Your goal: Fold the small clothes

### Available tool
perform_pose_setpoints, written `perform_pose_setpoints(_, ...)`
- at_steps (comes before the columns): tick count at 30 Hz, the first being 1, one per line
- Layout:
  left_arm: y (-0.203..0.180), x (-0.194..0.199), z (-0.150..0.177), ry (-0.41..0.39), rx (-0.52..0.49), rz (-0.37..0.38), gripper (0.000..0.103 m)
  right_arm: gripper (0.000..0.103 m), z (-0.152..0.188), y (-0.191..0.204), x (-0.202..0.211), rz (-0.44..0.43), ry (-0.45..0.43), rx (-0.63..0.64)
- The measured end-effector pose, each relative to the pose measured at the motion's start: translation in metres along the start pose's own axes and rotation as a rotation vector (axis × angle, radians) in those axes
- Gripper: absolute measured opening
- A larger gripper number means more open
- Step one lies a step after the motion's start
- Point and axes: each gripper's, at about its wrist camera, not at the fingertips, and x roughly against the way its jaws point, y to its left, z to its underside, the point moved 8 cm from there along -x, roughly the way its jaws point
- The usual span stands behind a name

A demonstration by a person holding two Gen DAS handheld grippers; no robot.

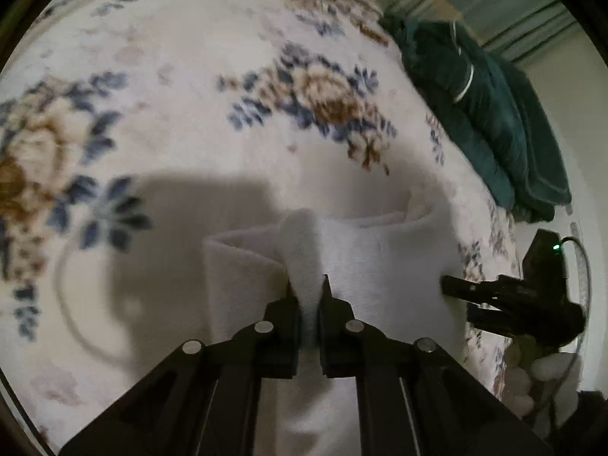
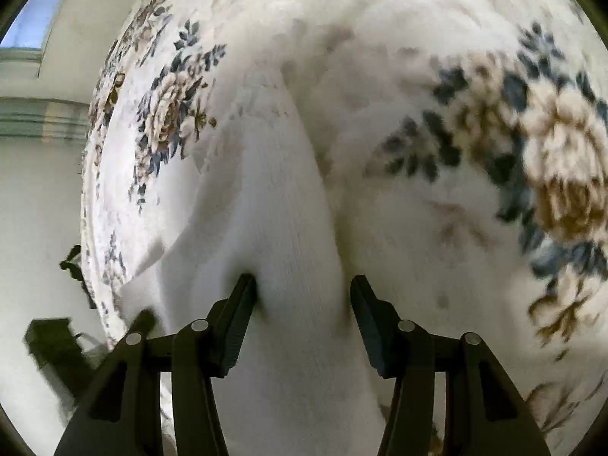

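A small white knit garment (image 1: 380, 266) lies partly folded on a floral blanket (image 1: 190, 95). My left gripper (image 1: 307, 285) is shut on a raised pinch of the white fabric near the fold's middle. The right gripper (image 1: 458, 298) shows in the left wrist view at the garment's right edge, its fingers apart. In the right wrist view the garment (image 2: 281, 209) runs as a thick ridge between the right gripper's (image 2: 302, 281) spread jaws. The left fingertip (image 2: 245, 285) touches the cloth, and the jaws are not clamped on it.
The cream blanket with blue and brown flowers (image 2: 418, 76) covers the bed. A dark green garment (image 1: 475, 95) is heaped at the far right edge, below a striped curtain (image 1: 494, 0). Pale rounded objects (image 1: 532, 376) sit off the bed's right side. The bed's edge drops away at left (image 2: 91, 190).
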Motion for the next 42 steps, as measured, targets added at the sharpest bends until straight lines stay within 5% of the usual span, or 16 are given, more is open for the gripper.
perform_pose_setpoints(4,0.024,0.013,-0.011,-0.023,0.053,-0.017,0.005,0.051,0.003,0.022,-0.012,0.005,0.014,0.062)
perform_pose_setpoints(8,0.035,-0.011,-0.002,0.084,0.110,0.003,0.010,0.054,0.011,0.017,-0.013,0.047,0.062,0.054)
perform_pose_setpoints(12,0.021,0.017,0.021,0.061,0.080,-0.002,0.036,0.054,0.040,0.011,0.011,-0.012,0.125,0.025)
perform_pose_setpoints(16,0.019,0.052,0.093,0.126,0.090,-0.028,0.044,0.055,0.115,-0.014,0.038,-0.010,0.242,0.038)
perform_pose_setpoints(22,0.033,0.104,0.229,0.276,0.081,-0.123,0.044,0.055,0.283,-0.085,0.055,0.058,0.491,-0.068)
perform_pose_setpoints(26,0.036,0.111,0.296,0.374,0.131,-0.118,0.049,0.055,0.361,-0.119,0.054,0.061,0.519,-0.159)
perform_pose_setpoints(30,0.042,0.099,0.336,0.398,0.196,-0.113,0.040,0.055,0.400,-0.139,0.029,0.051,0.509,-0.236)
perform_pose_setpoints(31,0.043,0.103,0.336,0.358,0.207,-0.121,0.014,0.054,0.406,-0.139,0.023,0.029,0.502,-0.248)
perform_pose_setpoints(32,0.042,0.107,0.336,0.348,0.214,-0.119,0.009,0.042,0.409,-0.138,0.020,0.020,0.479,-0.256)
perform_pose_setpoints(33,0.041,0.113,0.333,0.329,0.218,-0.111,0.009,0.007,0.410,-0.137,0.020,0.027,0.444,-0.254)
perform_pose_setpoints(37,0.034,0.136,0.328,0.273,0.181,-0.109,0.007,0.007,0.420,-0.120,0.031,0.030,0.369,-0.231)
perform_pose_setpoints(42,0.056,0.127,0.340,0.285,0.205,-0.115,0.008,0.006,0.437,-0.123,0.020,0.109,0.390,-0.199)
